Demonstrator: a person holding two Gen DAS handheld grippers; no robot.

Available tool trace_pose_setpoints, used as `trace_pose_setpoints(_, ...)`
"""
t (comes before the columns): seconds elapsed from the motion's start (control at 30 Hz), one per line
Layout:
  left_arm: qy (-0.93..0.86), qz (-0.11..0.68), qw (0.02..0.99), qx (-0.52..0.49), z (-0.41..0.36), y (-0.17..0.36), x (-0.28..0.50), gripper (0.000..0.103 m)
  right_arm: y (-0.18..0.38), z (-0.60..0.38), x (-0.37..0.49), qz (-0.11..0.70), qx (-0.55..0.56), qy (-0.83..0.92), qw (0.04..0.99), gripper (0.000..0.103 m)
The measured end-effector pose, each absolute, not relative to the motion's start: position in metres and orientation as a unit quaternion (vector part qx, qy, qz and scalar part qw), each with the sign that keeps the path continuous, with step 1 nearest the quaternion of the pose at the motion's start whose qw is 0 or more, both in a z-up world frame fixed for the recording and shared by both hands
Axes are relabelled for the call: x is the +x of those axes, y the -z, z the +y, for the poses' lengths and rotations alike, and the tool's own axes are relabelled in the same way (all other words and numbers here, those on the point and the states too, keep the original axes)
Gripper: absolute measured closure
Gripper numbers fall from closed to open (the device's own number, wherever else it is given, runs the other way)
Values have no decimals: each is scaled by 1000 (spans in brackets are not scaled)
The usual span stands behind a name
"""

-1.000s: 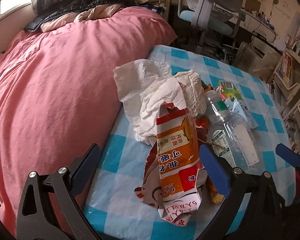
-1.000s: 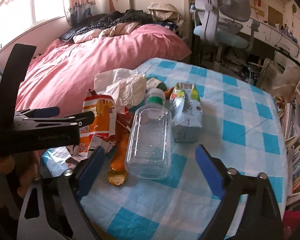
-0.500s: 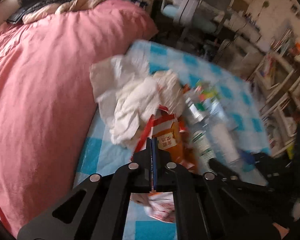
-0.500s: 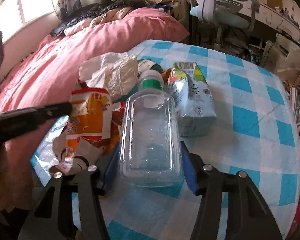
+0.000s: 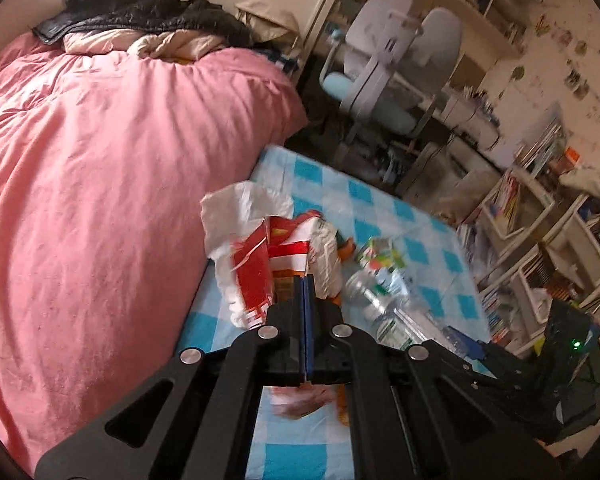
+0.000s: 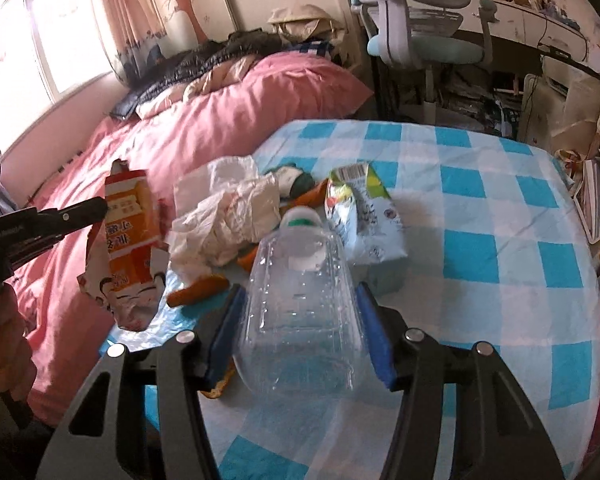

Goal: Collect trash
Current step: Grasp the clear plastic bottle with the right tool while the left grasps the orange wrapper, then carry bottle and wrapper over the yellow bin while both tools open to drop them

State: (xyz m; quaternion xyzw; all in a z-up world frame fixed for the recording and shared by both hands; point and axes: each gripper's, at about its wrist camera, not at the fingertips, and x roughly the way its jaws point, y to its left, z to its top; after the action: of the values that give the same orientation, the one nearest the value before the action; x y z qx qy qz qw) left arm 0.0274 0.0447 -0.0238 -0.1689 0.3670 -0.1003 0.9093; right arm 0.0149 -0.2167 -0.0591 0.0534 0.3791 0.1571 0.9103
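My left gripper [image 5: 305, 280] is shut on an orange-and-red snack wrapper [image 5: 256, 264], which hangs torn and crumpled from its closed pads above the table's left edge. The right wrist view shows that same wrapper [image 6: 130, 236] dangling from the left gripper's tip [image 6: 100, 206]. A clear plastic bottle [image 6: 300, 320] with a green-ringed white cap lies with its cap pointing away, and my right gripper [image 6: 300, 294] is shut on its body, blue pads pressing both sides. The bottle [image 5: 384, 312] looks blurred in the left wrist view.
On the blue-checked tablecloth [image 6: 480, 240] lie crumpled white paper [image 6: 228, 220], a green-and-white carton [image 6: 364, 216] and an orange scrap [image 6: 198, 290]. A pink-covered bed [image 5: 100, 160] borders the table on the left. A desk chair [image 5: 388, 80] and bookshelves [image 5: 540, 220] stand beyond.
The left gripper closed on the snack wrapper and raised it off the table. The right gripper moved in around the bottle and closed on its sides.
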Motion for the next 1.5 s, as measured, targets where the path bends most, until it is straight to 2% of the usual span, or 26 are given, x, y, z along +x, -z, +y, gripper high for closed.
trace_pose_setpoints(0.43,159,294,924,-186,49,-8,-20,102,16,-240,-40,328,103,-180,921,48)
trace_pose_setpoints(0.67,180,305,918,-181,44,-2,-57,102,3,-234,-105,315,111,-220,916,48)
trace_pose_setpoints(0.87,201,321,912,-155,27,10,-96,102,29,-206,-142,356,96,-252,895,49)
trace_pose_setpoints(1.13,210,378,894,-119,6,41,-145,102,121,-163,-134,489,34,-245,837,48)
trace_pose_setpoints(1.33,213,412,880,-100,-4,60,-173,102,111,-186,-127,455,43,-192,869,38)
trace_pose_setpoints(1.5,234,451,858,-73,-17,74,-183,102,104,-210,-122,431,85,-160,884,36)
